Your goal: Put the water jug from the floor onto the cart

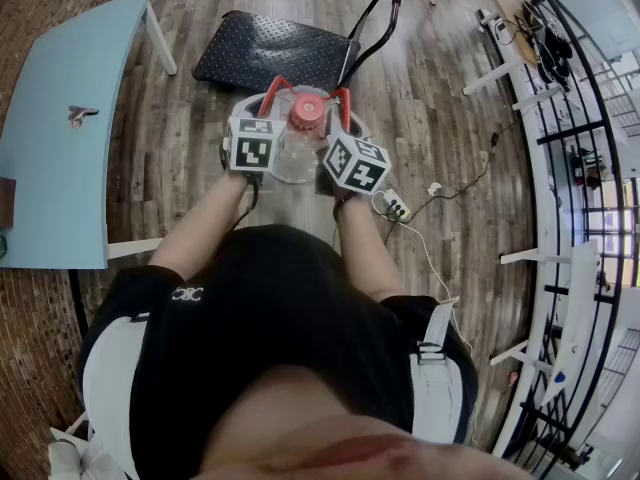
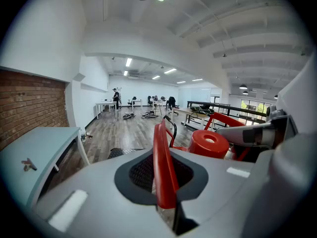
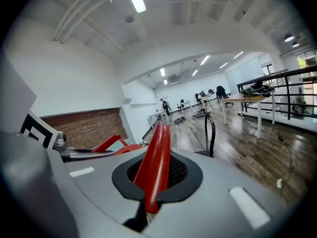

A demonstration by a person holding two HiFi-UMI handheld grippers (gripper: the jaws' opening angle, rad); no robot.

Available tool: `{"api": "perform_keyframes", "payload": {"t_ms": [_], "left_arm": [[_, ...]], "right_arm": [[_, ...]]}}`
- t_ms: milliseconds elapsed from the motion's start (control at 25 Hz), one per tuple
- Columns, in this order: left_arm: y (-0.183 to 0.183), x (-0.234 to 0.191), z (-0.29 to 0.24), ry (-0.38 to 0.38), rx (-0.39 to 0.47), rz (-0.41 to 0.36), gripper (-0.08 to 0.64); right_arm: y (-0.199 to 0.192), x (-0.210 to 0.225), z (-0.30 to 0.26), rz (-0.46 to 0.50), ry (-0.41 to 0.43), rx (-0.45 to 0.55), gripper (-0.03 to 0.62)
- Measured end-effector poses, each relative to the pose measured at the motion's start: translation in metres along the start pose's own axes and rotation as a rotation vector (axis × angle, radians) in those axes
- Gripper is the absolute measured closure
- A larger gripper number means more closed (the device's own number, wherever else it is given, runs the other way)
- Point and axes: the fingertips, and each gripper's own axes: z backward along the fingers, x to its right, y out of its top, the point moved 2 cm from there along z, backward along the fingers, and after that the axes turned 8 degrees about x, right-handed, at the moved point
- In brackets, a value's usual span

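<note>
The clear water jug (image 1: pixel 297 153) with its red cap (image 1: pixel 306 113) is in front of me over the wooden floor, just short of the black cart (image 1: pixel 265 50). My left gripper (image 1: pixel 268 103) is shut on the jug's left red handle (image 2: pixel 163 167). My right gripper (image 1: pixel 340 108) is shut on the right red handle (image 3: pixel 154 167). The cap (image 2: pixel 208 143) shows between the two grippers in the left gripper view, and again as the cap (image 3: pixel 126 148) in the right gripper view. The cart's black push bar (image 1: pixel 375 18) stands at its far right end. Whether the jug rests on the floor I cannot tell.
A light blue table (image 1: pixel 60 128) stands to the left. A white power strip (image 1: pixel 397 206) with its cable lies on the floor at my right. White desk legs and a black railing (image 1: pixel 590 118) line the right side.
</note>
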Motion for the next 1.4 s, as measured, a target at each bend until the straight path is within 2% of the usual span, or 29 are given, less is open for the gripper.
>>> {"api": "perform_keyframes", "payload": {"t_ms": [400,640,960,1120,1400], "left_arm": [[0.006,-0.007,0.008,-0.006,0.000,-0.003,0.537],[0.005,-0.027,0.013,-0.008,0.001,0.003,0.537],[-0.006,-0.056,0.012,-0.036,-0.010,0.007,0.537],[0.009,-0.066,0.020,-0.073,0.020,0.002,0.535],[0.005,-0.070,0.008,-0.104,0.021,-0.028,0.535]], "right_arm": [[0.001,-0.011,-0.002,0.007,0.008,0.014,0.578],[-0.005,-0.030,-0.011,0.021,0.003,0.017,0.578],[-0.016,-0.051,-0.021,0.021,-0.043,0.019,0.577],[-0.017,-0.064,-0.021,0.017,-0.075,0.037,0.578],[-0.023,-0.062,-0.028,0.016,-0.103,0.046,0.577]]}}
